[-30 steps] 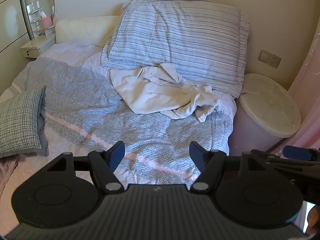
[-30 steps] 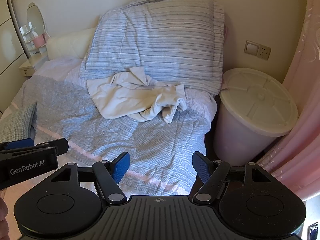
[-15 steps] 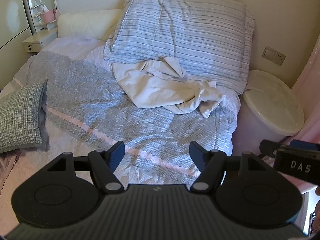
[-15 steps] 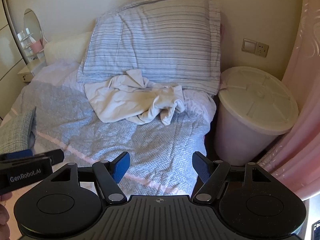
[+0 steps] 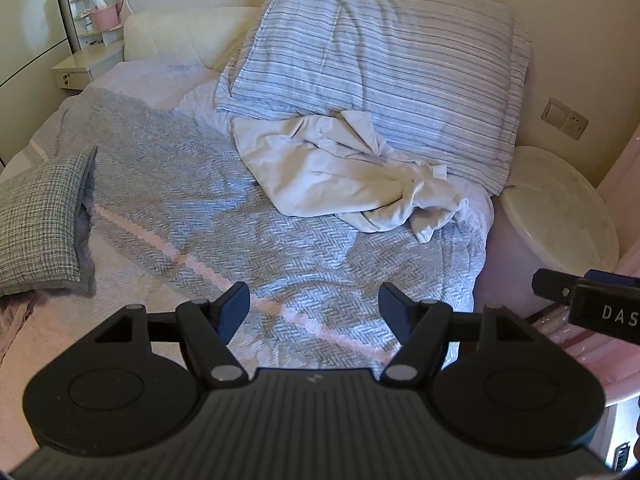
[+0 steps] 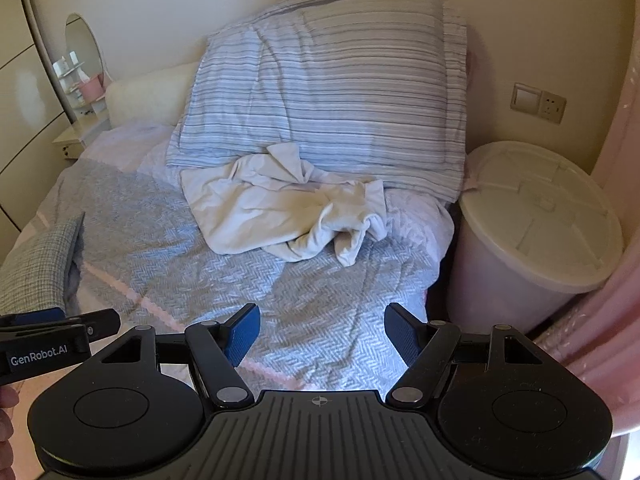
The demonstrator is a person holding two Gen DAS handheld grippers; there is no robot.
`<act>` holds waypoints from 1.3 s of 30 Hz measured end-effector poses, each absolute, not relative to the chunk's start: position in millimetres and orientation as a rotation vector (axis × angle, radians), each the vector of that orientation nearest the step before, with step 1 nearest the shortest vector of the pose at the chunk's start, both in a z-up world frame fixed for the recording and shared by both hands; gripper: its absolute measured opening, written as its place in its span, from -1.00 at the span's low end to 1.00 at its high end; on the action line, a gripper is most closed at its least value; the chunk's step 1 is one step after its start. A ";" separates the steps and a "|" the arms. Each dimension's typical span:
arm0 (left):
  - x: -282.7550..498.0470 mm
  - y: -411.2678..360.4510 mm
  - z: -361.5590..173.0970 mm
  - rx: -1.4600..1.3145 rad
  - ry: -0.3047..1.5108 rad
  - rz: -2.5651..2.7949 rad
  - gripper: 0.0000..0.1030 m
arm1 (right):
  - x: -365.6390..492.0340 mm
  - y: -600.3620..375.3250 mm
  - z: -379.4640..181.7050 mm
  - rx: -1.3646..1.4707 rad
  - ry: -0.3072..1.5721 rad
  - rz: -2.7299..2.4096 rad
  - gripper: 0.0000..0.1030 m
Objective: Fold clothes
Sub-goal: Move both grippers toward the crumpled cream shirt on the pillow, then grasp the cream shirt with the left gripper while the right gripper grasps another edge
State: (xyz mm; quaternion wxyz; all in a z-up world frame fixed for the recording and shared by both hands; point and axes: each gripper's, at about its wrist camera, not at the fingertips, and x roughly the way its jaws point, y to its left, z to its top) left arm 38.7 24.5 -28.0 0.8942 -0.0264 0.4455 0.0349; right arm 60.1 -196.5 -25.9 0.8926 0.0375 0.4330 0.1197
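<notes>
Right now the crumpled white garment (image 5: 352,176) (image 6: 288,212) lies in a heap on the bed (image 5: 224,216) (image 6: 320,304), its upper edge touching the foot of the big striped pillow (image 5: 380,64) (image 6: 336,92) that leans against the wall. Below the garment spreads the grey herringbone blanket, and well to its left sits a small checked cushion (image 5: 40,224) (image 6: 40,264). To the garment's right, just beside the bed, stands a pale lidded bin (image 5: 560,208) (image 6: 536,216). Nearer than the garment and well apart from it, the left gripper (image 5: 314,304) hovers above the blanket with its fingers spread wide and nothing between them. The right gripper (image 6: 322,328) hangs likewise, fingers apart and empty, each gripper's tip edging into the other's view.
</notes>
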 end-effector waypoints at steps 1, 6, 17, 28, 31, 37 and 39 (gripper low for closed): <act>43.6 23.2 -29.2 -0.060 0.927 0.070 0.32 | 64.8 -197.4 -27.8 0.078 0.903 0.252 0.40; 69.5 16.8 -35.7 -0.063 0.934 0.064 0.31 | 94.0 -202.0 -35.9 0.071 0.926 0.267 0.40; 137.5 -4.6 -59.3 -0.046 0.946 0.008 0.31 | 158.9 -217.4 -57.9 0.074 0.981 0.265 0.40; 189.6 -3.0 -121.2 -0.013 1.007 -0.032 0.23 | 222.3 -244.1 -102.0 0.170 1.093 0.237 0.40; 206.4 1.4 -138.1 -0.010 1.025 -0.036 0.23 | 241.7 -251.6 -115.3 0.217 1.114 0.230 0.40; 248.7 -3.6 -180.8 0.113 1.067 -0.057 0.23 | 283.7 -251.8 -145.0 0.295 1.159 0.224 0.40; 263.4 -4.9 -198.2 0.160 1.080 -0.070 0.23 | 297.8 -252.0 -156.0 0.341 1.173 0.224 0.40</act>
